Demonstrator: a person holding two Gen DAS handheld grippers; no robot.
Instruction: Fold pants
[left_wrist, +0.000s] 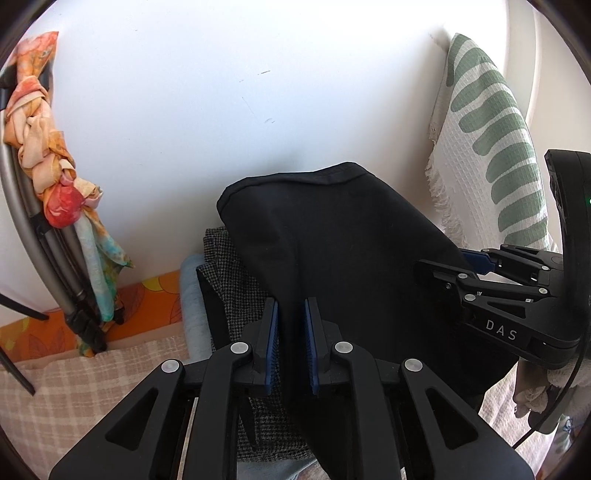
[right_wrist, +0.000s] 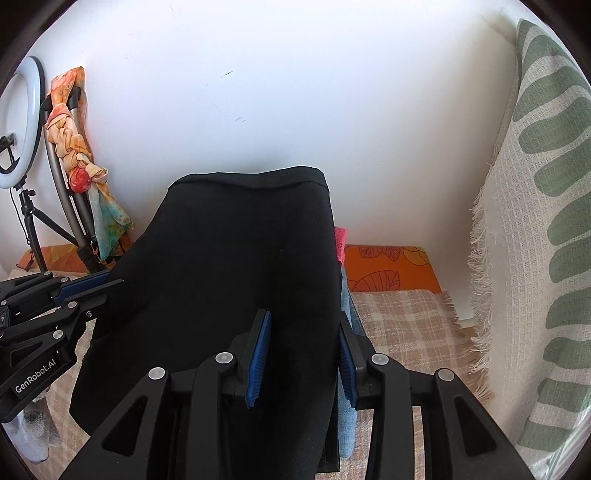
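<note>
The folded black pants (left_wrist: 343, 251) lie on top of a stack of folded clothes (left_wrist: 236, 295) against the white wall; they also show in the right wrist view (right_wrist: 236, 258). My left gripper (left_wrist: 291, 325) has its blue pads a narrow gap apart, with the pants' left edge between them. My right gripper (right_wrist: 304, 354) is open, its jaws set wide around the pants' right edge, pads apart from the cloth. Each gripper shows in the other's view, at the pants' sides: the right (left_wrist: 476, 266), the left (right_wrist: 81, 288).
The stack holds a houndstooth garment and a light blue garment (left_wrist: 192, 302). A checked beige blanket (right_wrist: 406, 325) and an orange leaf-print sheet (right_wrist: 391, 266) cover the bed. A tripod with a knotted scarf (left_wrist: 59, 192) and a ring light (right_wrist: 18, 122) stand left. A green-striped throw (right_wrist: 546, 221) hangs right.
</note>
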